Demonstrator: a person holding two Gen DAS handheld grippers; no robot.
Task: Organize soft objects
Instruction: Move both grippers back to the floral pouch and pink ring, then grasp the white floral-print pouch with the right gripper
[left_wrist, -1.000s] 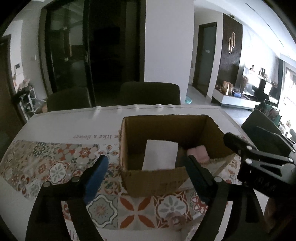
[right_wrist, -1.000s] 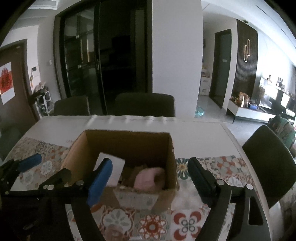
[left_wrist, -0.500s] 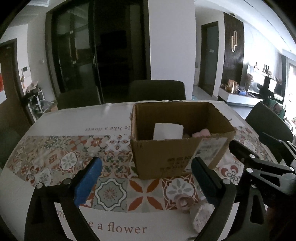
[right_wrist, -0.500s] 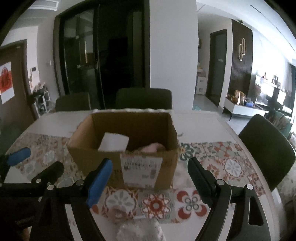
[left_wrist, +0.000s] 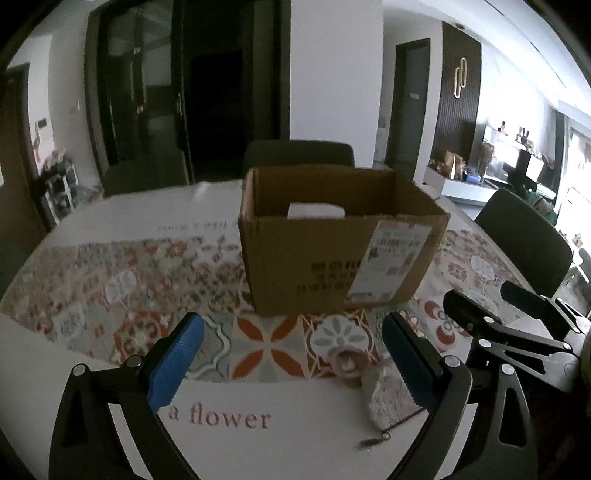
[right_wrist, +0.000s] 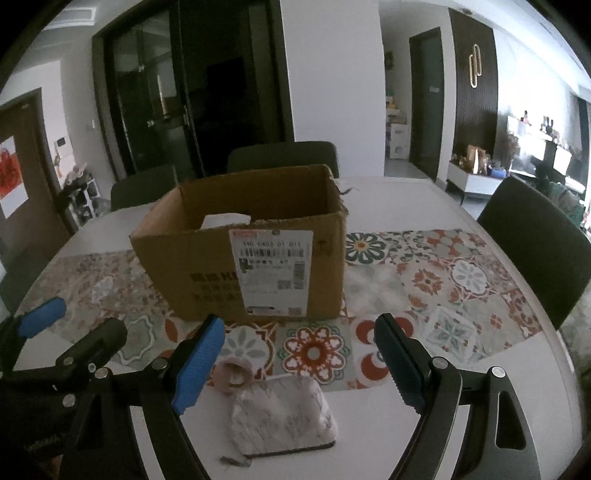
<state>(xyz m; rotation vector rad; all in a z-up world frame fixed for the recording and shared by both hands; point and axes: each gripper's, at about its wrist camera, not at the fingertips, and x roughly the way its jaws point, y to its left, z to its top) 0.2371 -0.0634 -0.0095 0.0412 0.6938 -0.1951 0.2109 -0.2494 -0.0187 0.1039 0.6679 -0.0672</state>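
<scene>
We see the grey fuzzy pouch (right_wrist: 282, 415) on the worktop (right_wrist: 461, 417), low in the frame, between the spread fingers of the right claw (right_wrist: 299, 363), which touch nothing. Just left of it lies a pink ring (right_wrist: 233, 374). The cardboard box (right_wrist: 251, 266) stands behind them. The left claw (left_wrist: 291, 363) is also spread and empty; in its view the pouch (left_wrist: 388, 393) is partly hidden by the right finger.

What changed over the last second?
Both grippers backed away from the cardboard box and dropped lower, bringing the fuzzy pouch and pink ring into view. Left gripper opened wider. Right gripper stayed open and empty; box contents stayed put.
</scene>
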